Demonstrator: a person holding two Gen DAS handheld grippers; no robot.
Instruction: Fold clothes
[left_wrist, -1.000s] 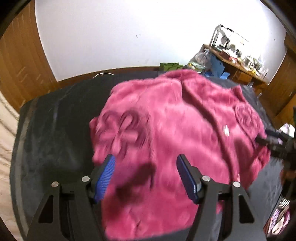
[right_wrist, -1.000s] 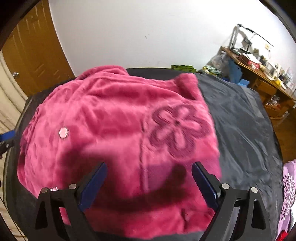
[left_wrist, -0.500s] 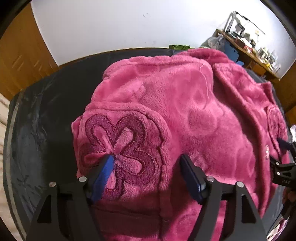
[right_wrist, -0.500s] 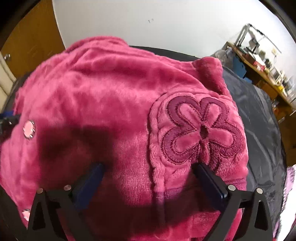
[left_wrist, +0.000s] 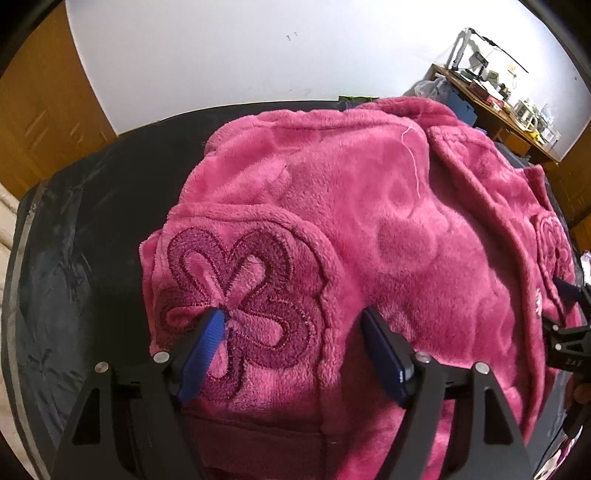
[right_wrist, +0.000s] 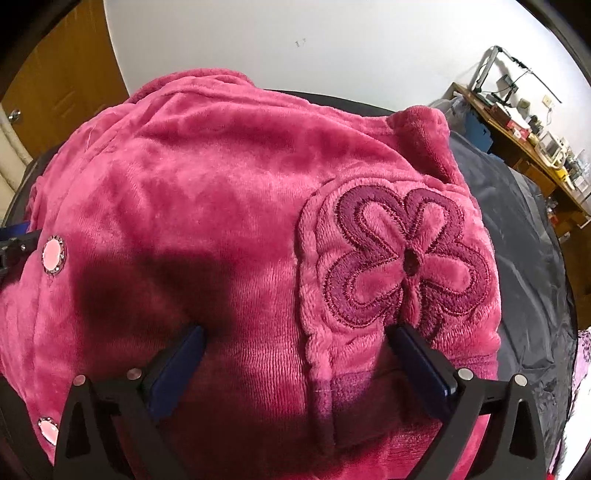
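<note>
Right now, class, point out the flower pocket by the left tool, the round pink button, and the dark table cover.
flower pocket (left_wrist: 240, 295), left wrist view, embroidered petals
round pink button (right_wrist: 51, 254), right wrist view, its face
dark table cover (left_wrist: 74, 258), left wrist view, bare patch left of garment

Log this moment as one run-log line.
task: fold clothes | left gripper: open, on pink fleece garment | right gripper: open, on garment | jaws just opening

Black sheet-covered table (left_wrist: 74, 236) across the lower frame, white wall (left_wrist: 258, 51) above, brown wooden door (right_wrist: 62, 85) at upper left, cluttered wooden desk (right_wrist: 517, 136) at upper right, blue box (left_wrist: 460, 105) beside it
</note>
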